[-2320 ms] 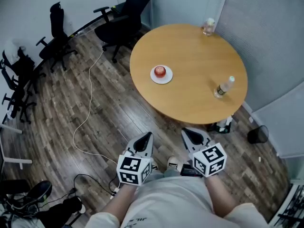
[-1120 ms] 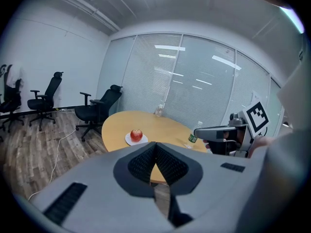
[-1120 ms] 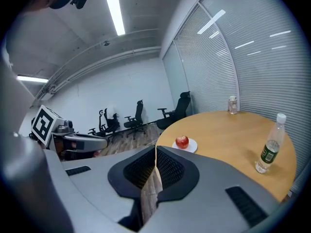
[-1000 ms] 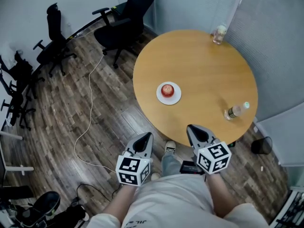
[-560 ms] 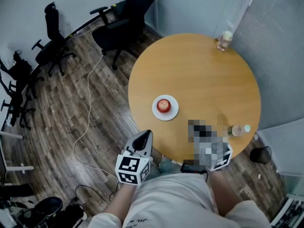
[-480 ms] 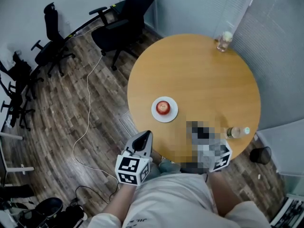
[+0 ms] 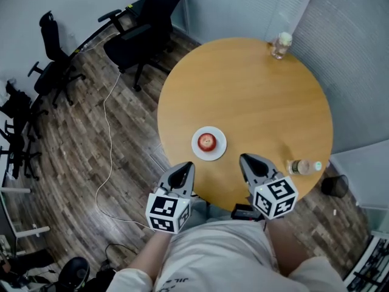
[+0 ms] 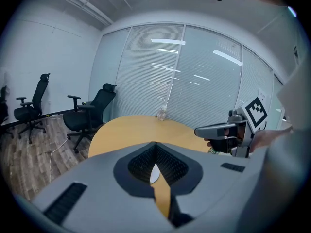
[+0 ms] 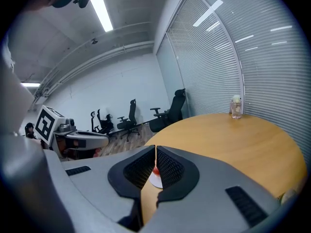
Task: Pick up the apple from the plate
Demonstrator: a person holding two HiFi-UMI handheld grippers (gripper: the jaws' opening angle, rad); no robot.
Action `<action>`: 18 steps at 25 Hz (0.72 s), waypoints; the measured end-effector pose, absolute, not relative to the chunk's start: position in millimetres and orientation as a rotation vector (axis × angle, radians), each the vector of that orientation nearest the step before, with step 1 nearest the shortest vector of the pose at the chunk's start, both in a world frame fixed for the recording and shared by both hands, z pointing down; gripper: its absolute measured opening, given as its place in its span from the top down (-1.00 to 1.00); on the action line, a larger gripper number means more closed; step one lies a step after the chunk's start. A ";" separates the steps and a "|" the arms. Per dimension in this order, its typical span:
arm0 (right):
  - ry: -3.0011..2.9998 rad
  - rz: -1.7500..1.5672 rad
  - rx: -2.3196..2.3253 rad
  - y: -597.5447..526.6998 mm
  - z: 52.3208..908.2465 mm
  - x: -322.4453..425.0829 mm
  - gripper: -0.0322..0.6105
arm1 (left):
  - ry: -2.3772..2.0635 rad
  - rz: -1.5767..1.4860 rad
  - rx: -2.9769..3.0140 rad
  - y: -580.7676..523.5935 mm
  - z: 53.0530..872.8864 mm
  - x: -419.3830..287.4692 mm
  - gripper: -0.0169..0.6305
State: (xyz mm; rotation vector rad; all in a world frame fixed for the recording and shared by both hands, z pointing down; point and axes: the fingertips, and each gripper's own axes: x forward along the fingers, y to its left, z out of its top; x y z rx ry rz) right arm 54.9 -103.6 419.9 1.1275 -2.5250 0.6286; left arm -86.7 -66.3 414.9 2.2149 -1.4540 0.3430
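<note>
At the table (image 7: 255, 96) edge, left gripper (image 7: 185, 168) and right gripper (image 7: 248, 162) fingers are together, empty, short of the apple (image 7: 206, 141).

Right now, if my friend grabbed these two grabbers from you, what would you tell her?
Left gripper: shut, empty, at the near edge of the table.
Right gripper: shut, empty, just over the same edge.
Things: the apple sits on the white plate, just ahead and between the two grippers. A bottle lies on its side to the right.
Done: both grippers are at the table; nothing has been grabbed.
Left: open one gripper, reach over the plate, close on the apple and lift it off.
</note>
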 end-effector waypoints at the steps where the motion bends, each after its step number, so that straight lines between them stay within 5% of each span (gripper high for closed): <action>1: -2.520 0.631 1.135 -105.3 421.7 55.1 0.80 | -1.449 0.354 2.223 -70.0 415.9 -86.8 0.94; 18: -2.490 0.667 1.128 -118.3 453.9 42.9 0.80 | -1.347 0.441 2.240 -112.6 462.1 -84.9 0.94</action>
